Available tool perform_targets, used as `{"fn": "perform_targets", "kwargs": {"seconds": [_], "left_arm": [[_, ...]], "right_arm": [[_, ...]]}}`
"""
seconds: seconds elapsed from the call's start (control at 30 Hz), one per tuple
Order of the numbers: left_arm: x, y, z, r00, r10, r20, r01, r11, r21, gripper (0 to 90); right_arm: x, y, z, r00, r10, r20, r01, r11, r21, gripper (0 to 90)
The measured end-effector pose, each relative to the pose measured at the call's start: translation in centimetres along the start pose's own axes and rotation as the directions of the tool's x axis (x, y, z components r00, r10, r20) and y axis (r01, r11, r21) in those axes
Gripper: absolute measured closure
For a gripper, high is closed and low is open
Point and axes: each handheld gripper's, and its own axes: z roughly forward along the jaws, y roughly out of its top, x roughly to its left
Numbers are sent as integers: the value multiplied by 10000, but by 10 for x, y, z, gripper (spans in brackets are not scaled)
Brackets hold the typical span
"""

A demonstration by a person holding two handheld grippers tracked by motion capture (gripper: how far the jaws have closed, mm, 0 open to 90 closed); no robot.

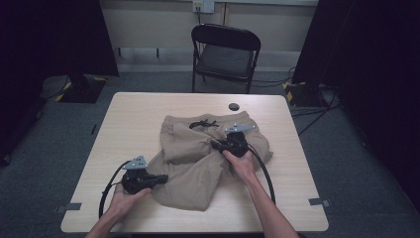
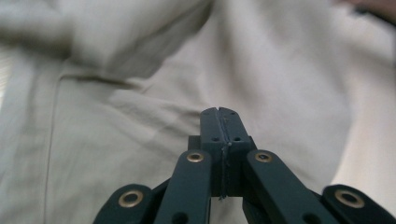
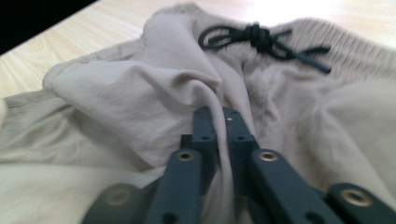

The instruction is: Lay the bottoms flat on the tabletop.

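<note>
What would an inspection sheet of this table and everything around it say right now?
Surface: pale wooden table, tape marks near its front corners.
Job's things: beige shorts lying crumpled, black drawstring tied at the waistband.
Clutter: small dark round thing near the far edge.
Grippers: left gripper shut on a fold of the shorts' edge; right gripper pinching a ridge of cloth.
Cables: one black cable loops from each gripper.
Surroundings: black folding chair, dark curtains, grey carpet.

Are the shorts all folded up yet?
Not yet. One leg of the beige shorts is already flipped up toward the black drawstring. The right gripper pinches a fold of fabric, and the left gripper is shut at the hem. Still bunched, so tidying remains.
</note>
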Motion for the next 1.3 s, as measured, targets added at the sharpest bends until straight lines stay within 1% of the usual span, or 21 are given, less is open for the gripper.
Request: {"fn": "perform_targets", "kwargs": {"seconds": [0.03,0.1,0.2,0.23,0.27,0.33,0.4,0.43,0.5,0.6,0.67,0.77,0.83,0.93,0.97,1.0,1.07,1.1,1.13,1.17,1.3], "left_arm": [[-2,2,-1,9999,25,157,-23,9998,-174,900],[-7,8,-2,9989,-83,454,111,9980,-624,900],[-12,20,-1,9985,1,539,56,9943,-1062,900],[-12,21,-1,9985,-45,538,106,9935,-1137,900],[-12,26,1,9985,-111,542,179,9918,-1265,900],[-13,33,4,9988,-113,477,178,9902,-1382,900],[-11,41,10,9980,-328,540,412,9859,-1621,900],[-9,45,13,9984,-354,452,422,9864,-1588,900],[-6,51,20,9980,-448,435,511,9863,-1570,900],[3,57,33,9963,-837,218,860,9848,-1511,900],[10,61,40,9939,-1094,127,1101,9824,-1507,900],[17,66,48,9886,-1502,121,1501,9746,-1662,900],[21,69,51,9852,-1704,195,1711,9696,-1747,900],[22,75,54,9849,-1701,310,1729,9662,-1914,900],[22,77,54,9850,-1698,308,1725,9653,-1961,900],[22,78,53,9845,-1726,323,1756,9637,-2009,898],[23,77,52,9842,-1744,294,1767,9629,-2041,876],[25,76,49,9831,-1824,176,1821,9619,-2040,818],[26,76,47,9826,-1850,153,1841,9602,-2102,739],[26,76,43,9835,-1804,104,1782,9590,-2205,721],[25,77,30,9832,-1810,-245,1681,9491,-2663,530]], "right_arm": [[0,0,0,10000,0,0,0,10000,0,709],[4,-3,-3,9999,-80,-136,80,10000,22,586],[14,-1,-15,9996,-249,-97,244,9987,-451,491],[20,1,-23,9994,-247,-237,228,9967,-773,464],[22,1,-25,9991,-293,-297,267,9960,-853,453],[33,2,-31,9969,-567,-544,515,9944,-927,424],[45,0,-34,9918,-818,-982,736,9938,-838,390],[58,-7,-33,9834,-829,-1617,707,9943,-799,356],[62,-9,-32,9804,-853,-1775,735,9947,-720,342],[80,-20,-25,9672,-1027,-2322,979,9947,-324,290],[91,-26,-18,9598,-850,-2674,762,9962,-433,264],[97,-28,-12,9564,-801,-2809,784,9968,-175,231],[100,-30,-6,9586,-724,-2753,752,9972,-4,230],[104,-29,3,9631,-783,-2574,840,9964,113,294],[105,-28,7,9637,-941,-2500,1023,9945,202,449],[106,-28,9,9624,-1082,-2492,1149,9933,124,551],[105,-28,10,9645,-1058,-2419,1109,9938,79,792],[103,-28,8,9648,-1069,-2404,1084,9941,-66,859],[99,-26,4,9656,-939,-2425,890,9956,-310,900],[95,-24,1,9672,-914,-2369,830,9955,-453,900],[66,-14,-20,9839,-639,-1668,518,9958,-760,900]]}}
